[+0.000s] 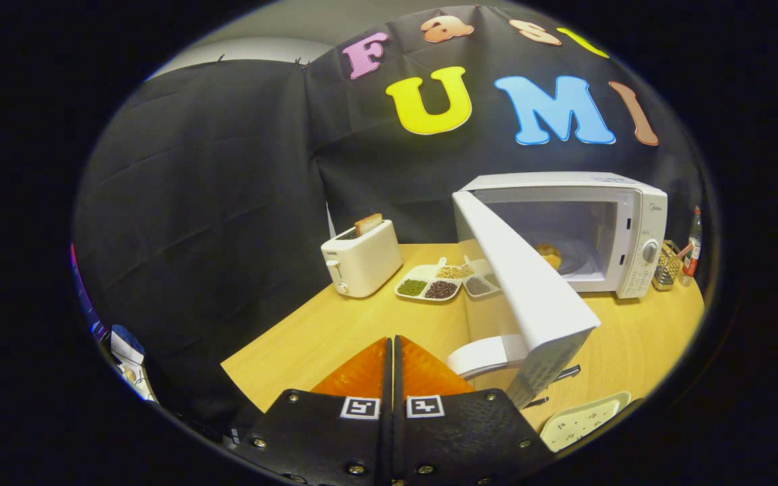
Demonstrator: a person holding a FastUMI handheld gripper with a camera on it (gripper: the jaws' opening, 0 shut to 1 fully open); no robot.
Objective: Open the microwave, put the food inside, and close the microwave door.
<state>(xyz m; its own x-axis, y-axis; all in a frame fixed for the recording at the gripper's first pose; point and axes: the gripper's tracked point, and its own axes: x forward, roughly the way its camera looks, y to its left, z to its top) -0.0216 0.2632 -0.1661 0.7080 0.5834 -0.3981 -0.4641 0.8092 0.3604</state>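
Tongs (391,364) at bottom centre, fingers pressed together, gripping nothing. Microwave (622,229) at right of frame on the desk (335,331); its door (531,290) swung wide open toward the tongs. Food (550,254) sits inside the cavity. Left of the microwave: toaster (360,260) with bread, divided dish (439,280) of grains.

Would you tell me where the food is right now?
The food sits inside the open microwave, behind its swung-out door, far beyond the closed gripper.
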